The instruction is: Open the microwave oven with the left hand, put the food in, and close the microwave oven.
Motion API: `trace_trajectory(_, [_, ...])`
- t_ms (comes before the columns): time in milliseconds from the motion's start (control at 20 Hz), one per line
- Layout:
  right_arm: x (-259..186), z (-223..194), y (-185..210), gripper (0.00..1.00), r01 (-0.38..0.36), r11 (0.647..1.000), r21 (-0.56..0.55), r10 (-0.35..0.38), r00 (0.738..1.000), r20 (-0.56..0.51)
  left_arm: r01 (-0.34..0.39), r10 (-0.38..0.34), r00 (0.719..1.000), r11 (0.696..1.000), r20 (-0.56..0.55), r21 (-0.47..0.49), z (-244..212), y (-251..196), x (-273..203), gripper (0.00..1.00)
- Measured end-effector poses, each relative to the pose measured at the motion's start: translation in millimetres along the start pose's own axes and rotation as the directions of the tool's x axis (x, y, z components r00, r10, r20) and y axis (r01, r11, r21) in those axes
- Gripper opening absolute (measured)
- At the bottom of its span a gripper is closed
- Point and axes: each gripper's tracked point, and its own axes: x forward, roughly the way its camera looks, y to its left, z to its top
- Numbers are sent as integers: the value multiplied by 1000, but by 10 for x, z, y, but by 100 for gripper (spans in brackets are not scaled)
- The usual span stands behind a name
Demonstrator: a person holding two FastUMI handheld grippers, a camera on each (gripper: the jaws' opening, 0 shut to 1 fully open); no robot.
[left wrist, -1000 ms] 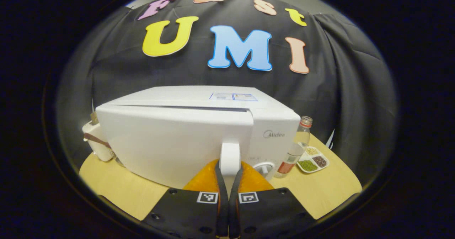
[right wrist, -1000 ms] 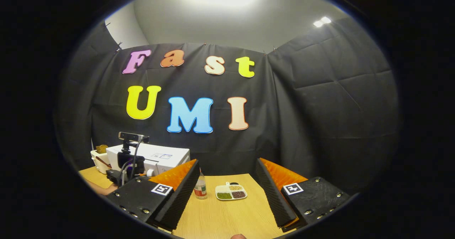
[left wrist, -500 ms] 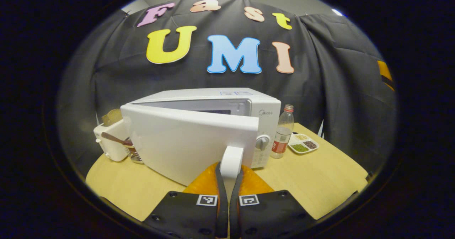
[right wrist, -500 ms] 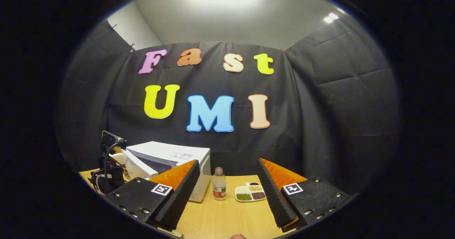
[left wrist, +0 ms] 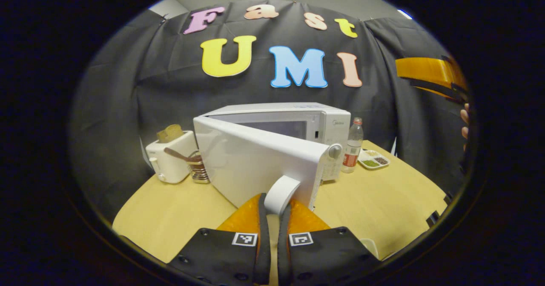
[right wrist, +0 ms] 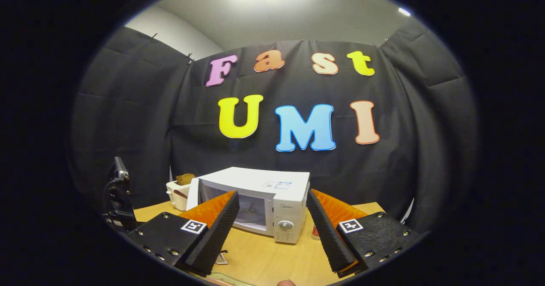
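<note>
On the counter [left wrist: 383, 201], the microwave [right wrist: 272, 192] door [left wrist: 255, 167] stood ajar (left tongs [left wrist: 272, 218] clamped on its handle [left wrist: 282, 194]); right tongs [right wrist: 272, 230] gaped empty.

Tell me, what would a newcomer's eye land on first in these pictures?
Probably the boxy white microwave oven at the middle of the pale wooden table, its door swung partly open. The left hand-held gripper is clamped on the door's white handle. To the oven's left stands a small white toaster, while the right hand-held gripper is held open in front of the oven.
</note>
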Motion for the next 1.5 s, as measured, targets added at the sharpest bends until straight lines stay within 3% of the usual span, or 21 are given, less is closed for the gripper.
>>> trace_trajectory(400, [134, -190, 870, 97, -152, 988, -1, 152, 987, -47, -179, 179, 984, 984, -16, -7, -253, 1017, -498, 13])
trace_trajectory(650, [204, -299, 1297, 97, -202, 979, -11, 201, 977, -77, -137, 137, 991, 989, -5, -62, -340, 1346, -629, 15])
trace_trajectory(850, [280, -347, 1486, 97, -203, 979, -32, 199, 975, -96, -86, 85, 996, 990, -12, -108, -421, 1624, -688, 17])
trace_trajectory(1200, [309, -410, 1768, 97, -287, 952, -110, 269, 952, -147, -83, 84, 996, 985, 1, -150, -472, 1891, -772, 23])
trace_trajectory(1250, [301, -408, 1756, 97, -293, 947, -129, 273, 950, -151, -93, 94, 996, 984, -2, -155, -491, 1911, -763, 27])
trace_trajectory(1350, [269, -427, 1732, 98, -321, 935, -151, 296, 941, -166, -129, 129, 992, 977, -9, -168, -533, 1939, -817, 46])
trace_trajectory(1400, [261, -479, 1726, 98, -339, 928, -158, 310, 934, -179, -142, 143, 990, 974, -8, -179, -536, 1916, -902, 65])
trace_trajectory(1500, [227, -564, 1669, 97, -367, 914, -174, 330, 921, -207, -195, 200, 980, 962, 6, -189, -517, 1974, -1078, 67])
